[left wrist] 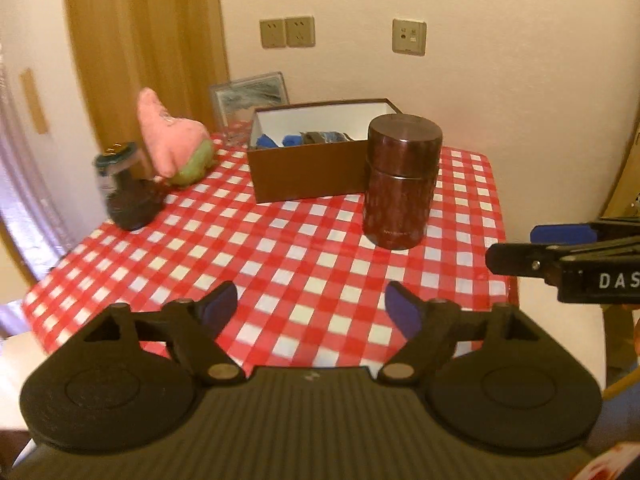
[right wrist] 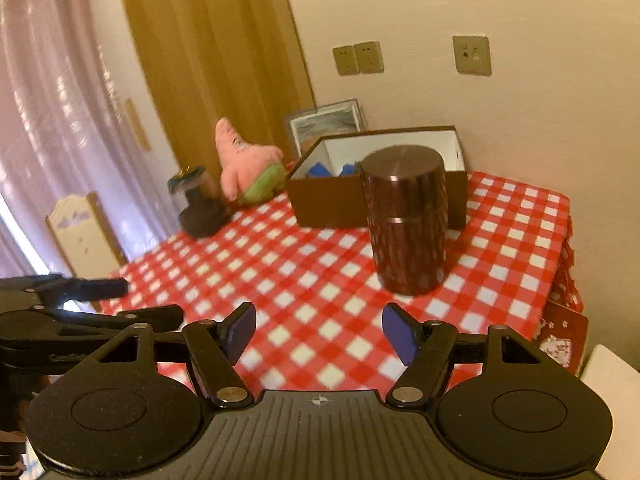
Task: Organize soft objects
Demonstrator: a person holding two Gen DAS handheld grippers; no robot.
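A pink star plush (left wrist: 172, 140) (right wrist: 244, 164) with green shorts leans at the table's far left. Right of it stands an open brown box (left wrist: 312, 176) (right wrist: 332, 204) with a white inside, holding blue and dark soft pieces (left wrist: 266, 142). My left gripper (left wrist: 312, 306) hovers over the near edge of the checked cloth, open, with nothing between its blue pads. My right gripper (right wrist: 320, 330) is open and empty too, at the near edge. In the left wrist view the right gripper's fingers (left wrist: 516, 258) reach in from the right. In the right wrist view the left gripper's fingers (right wrist: 100, 286) show at the left.
A tall dark-brown lidded canister (left wrist: 402, 180) (right wrist: 406, 220) stands in front of the box's right corner. A small dark jar-like object (left wrist: 126, 192) (right wrist: 198, 200) sits near the plush. A framed picture (left wrist: 252, 94) leans on the wall behind. The red-and-white checked table (left wrist: 280, 248) ends at the right.
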